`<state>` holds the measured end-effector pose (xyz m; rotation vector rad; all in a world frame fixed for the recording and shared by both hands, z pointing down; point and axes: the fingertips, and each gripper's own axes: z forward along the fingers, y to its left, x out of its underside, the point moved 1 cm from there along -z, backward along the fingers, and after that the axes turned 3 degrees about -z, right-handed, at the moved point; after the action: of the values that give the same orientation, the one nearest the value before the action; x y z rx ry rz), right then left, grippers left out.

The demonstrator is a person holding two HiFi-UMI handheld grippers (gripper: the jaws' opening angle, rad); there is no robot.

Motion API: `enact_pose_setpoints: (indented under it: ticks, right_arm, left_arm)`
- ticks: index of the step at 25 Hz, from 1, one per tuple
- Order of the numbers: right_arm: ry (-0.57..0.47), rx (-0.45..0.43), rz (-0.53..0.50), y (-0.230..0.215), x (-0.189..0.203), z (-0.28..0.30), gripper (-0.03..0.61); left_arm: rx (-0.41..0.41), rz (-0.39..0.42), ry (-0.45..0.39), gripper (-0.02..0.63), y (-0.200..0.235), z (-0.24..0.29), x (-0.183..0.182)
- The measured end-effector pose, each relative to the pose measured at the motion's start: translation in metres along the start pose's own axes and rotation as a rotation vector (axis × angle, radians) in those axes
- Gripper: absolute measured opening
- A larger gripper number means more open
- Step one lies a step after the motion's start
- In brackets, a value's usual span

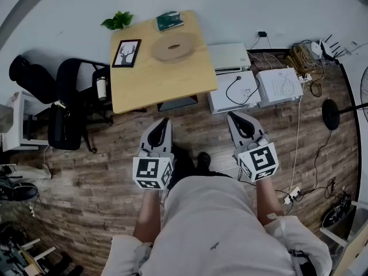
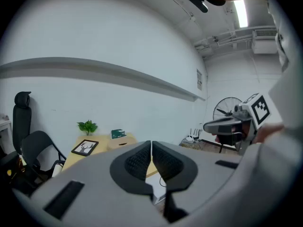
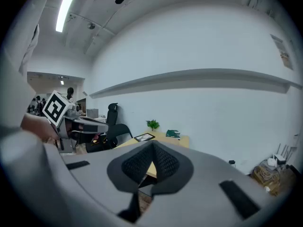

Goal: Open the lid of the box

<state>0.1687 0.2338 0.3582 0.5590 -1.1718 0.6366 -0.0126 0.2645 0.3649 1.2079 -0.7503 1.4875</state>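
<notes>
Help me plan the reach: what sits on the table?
On the table are a plant at the far corner, a green packet, a framed picture and a round box. The box is closed, so its inside is hidden.

In the head view the round box (image 1: 174, 48) on the desk (image 1: 144, 79) is too small to show where its lid meets its body, and the green thing (image 1: 169, 20) near it cannot be identified. The left hand-held gripper (image 2: 151, 148) hides the desk's near part in its own view.
</notes>
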Motion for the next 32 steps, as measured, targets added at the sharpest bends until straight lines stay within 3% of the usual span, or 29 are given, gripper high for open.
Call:
enact_pose_setpoints:
  ticks: [8, 14, 19, 32]
  right_arm:
    - [0.011, 0.0, -0.004, -0.004, 0.006, -0.004, -0.003]
    - [-0.02, 0.029, 0.082, -0.015, 0.01, -0.006, -0.002]
    - [-0.009, 0.024, 0.084, -0.017, 0.01, -0.001, -0.002]
    - [0.019, 0.055, 0.078, -0.035, -0.005, 0.051, -0.002]
  left_arm:
    - [-0.003, 0.006, -0.012, 0.011, -0.004, 0.001, -0.001]
    - [0.001, 0.011, -0.008, 0.011, -0.009, 0.0, 0.001]
    - [0.005, 0.011, 0.005, 0.011, -0.006, 0.004, 0.001]
    - [0.056, -0.019, 0.007, 0.012, 0.033, 0.046, -0.013]
